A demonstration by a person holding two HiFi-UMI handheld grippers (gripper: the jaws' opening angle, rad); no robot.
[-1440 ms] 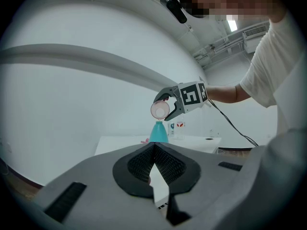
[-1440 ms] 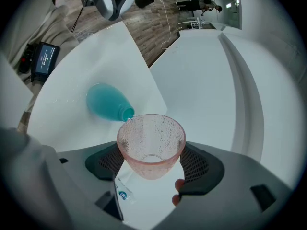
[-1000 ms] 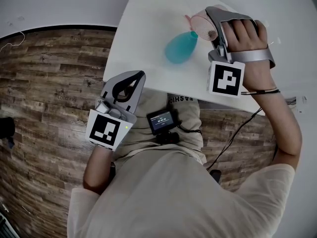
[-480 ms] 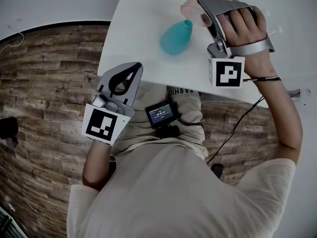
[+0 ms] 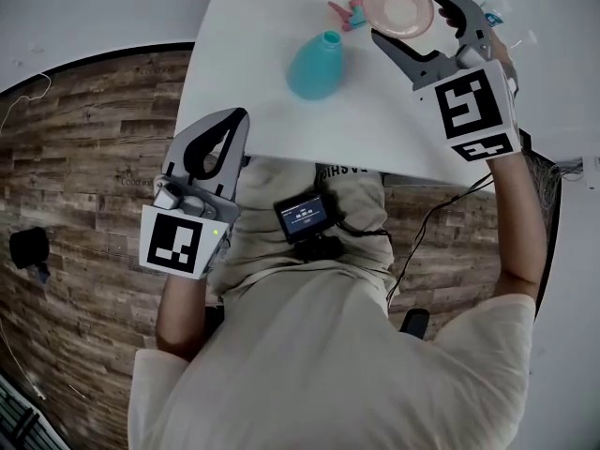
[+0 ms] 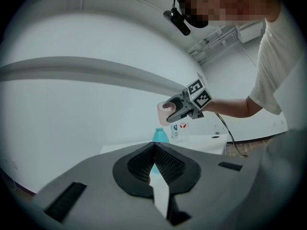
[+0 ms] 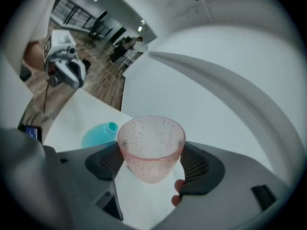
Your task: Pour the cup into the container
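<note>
closest in, a small dark device with a lit screen (image 5: pixel 305 219) hangs on the person's pale shirt. the left gripper (image 6: pixel 154 147), smooth grey plastic with ribbed black pads, hangs off the table's near edge, its jaws pressed together on nothing. beyond it the table (image 5: pixel 253 36) is plain matte white with a rounded edge. on it stands the container (image 5: pixel 314 66), glossy teal, bulbous with a short narrow neck, mouth open. further out the right gripper (image 7: pixel 152 163) is clamped on the cup (image 7: pixel 151 143), a ribbed pad on either side: translucent pink, pebbled all over, tapering to the base. the cup is up in the air, beside and above the container, apart from it. the floor (image 5: pixel 84 139) is brown wood plank; the walls are white.
</note>
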